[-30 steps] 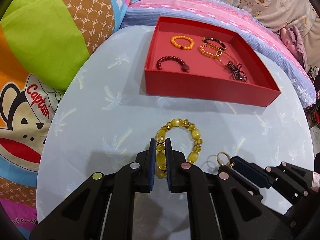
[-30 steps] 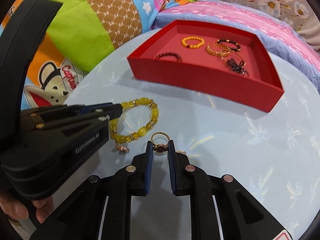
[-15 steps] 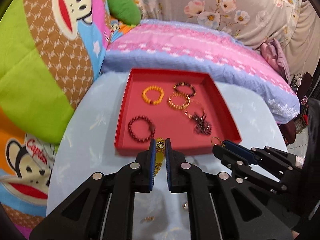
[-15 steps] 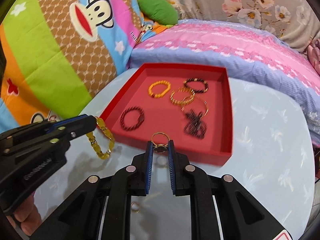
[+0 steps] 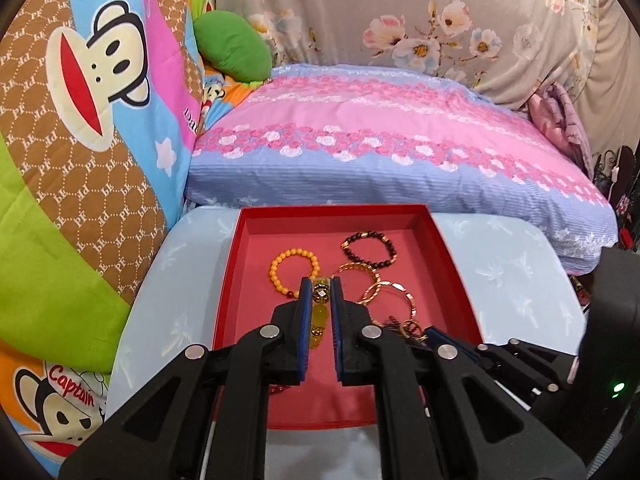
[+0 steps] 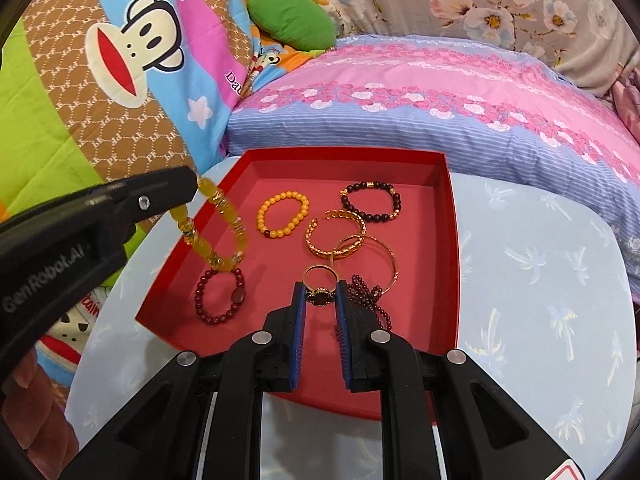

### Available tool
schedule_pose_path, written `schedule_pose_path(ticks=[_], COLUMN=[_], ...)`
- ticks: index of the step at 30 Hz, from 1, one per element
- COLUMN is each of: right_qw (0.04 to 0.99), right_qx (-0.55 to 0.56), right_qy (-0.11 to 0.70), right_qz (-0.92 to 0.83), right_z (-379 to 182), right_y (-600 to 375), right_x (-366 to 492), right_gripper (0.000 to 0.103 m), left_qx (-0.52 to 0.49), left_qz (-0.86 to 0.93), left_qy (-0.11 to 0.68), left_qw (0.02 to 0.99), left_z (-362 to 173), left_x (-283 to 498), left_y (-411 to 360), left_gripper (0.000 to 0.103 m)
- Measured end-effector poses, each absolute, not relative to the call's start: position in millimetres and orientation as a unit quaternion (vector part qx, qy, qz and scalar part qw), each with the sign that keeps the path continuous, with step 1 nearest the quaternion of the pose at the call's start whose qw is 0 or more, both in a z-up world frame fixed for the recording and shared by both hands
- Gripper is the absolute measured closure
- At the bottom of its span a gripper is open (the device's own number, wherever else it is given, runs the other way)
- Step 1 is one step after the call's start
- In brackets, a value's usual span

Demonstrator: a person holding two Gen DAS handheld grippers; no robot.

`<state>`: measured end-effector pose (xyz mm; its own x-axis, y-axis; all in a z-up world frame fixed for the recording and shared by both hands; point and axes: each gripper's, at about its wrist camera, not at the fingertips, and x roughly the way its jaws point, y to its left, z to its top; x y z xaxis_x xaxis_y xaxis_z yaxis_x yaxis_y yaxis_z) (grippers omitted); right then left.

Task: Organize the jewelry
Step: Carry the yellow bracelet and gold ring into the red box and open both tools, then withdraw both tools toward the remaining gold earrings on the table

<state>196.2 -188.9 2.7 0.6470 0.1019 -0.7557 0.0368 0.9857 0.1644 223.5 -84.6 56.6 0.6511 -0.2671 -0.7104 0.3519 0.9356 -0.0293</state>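
Right wrist view: my right gripper (image 6: 320, 297) clamps ring (image 6: 320, 285), left gripper (image 5: 319, 292) clamps yellow bracelet (image 6: 216, 232); lower into red tray (image 6: 454, 240) before releasing.

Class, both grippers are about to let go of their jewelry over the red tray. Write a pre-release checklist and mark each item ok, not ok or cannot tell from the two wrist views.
1. Left gripper shut on yellow bracelet: ok.
2. Right gripper shut on ring: ok.
3. Bracelet hangs over the tray: ok, near its left wall.
4. Ring is over the tray: ok.
5. Bare floor under the bracelet: not ok, the dark red bracelet lies just below.
6. Ring clear of the dark bead strand: cannot tell.
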Motion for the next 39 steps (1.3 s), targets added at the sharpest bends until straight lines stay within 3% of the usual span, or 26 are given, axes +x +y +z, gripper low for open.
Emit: schedule_pose_path(ticks=[15,17,20,22,24,28,39], right_qw=[0.892,0.893,0.893,0.896,0.897,0.901,0.907], right_qx=[0.088,0.088,0.088,0.086,0.084,0.076,0.078], right_qy=[0.443,0.441,0.441,0.436,0.433,0.427,0.414], right_qz=[0.015,0.012,0.009,0.006,0.004,0.001,-0.002], right_z=[-25.6,-25.3,-24.9,-23.6,-21.8,-16.6,0.9], right_y=[-184.2,-184.4,-184.2,-183.7,-183.0,-180.7,-180.0], right_x=[213.2,213.5,213.6,212.5,211.2,207.3,183.0], right_gripper=[0.088,0.086,0.074,0.063,0.060,0.056,0.056], left_qx=[0.056,0.056,0.053,0.051,0.050,0.050,0.046], left_qz=[-0.142,-0.138,-0.126,-0.124,-0.123,-0.124,-0.125], left_qy=[0.434,0.434,0.430,0.427,0.426,0.424,0.412], left_qw=[0.888,0.889,0.893,0.894,0.895,0.896,0.901], left_z=[-1.0,-1.8,-1.2,0.2,1.8,5.9,22.9], left_x=[241.5,241.6,240.7,238.5,237.1,234.0,209.8], left_y=[-73.6,-72.8,-70.6,-70.0,-69.5,-69.5,-63.6], left_gripper=[0.093,0.085,0.061,0.055,0.050,0.049,0.045])
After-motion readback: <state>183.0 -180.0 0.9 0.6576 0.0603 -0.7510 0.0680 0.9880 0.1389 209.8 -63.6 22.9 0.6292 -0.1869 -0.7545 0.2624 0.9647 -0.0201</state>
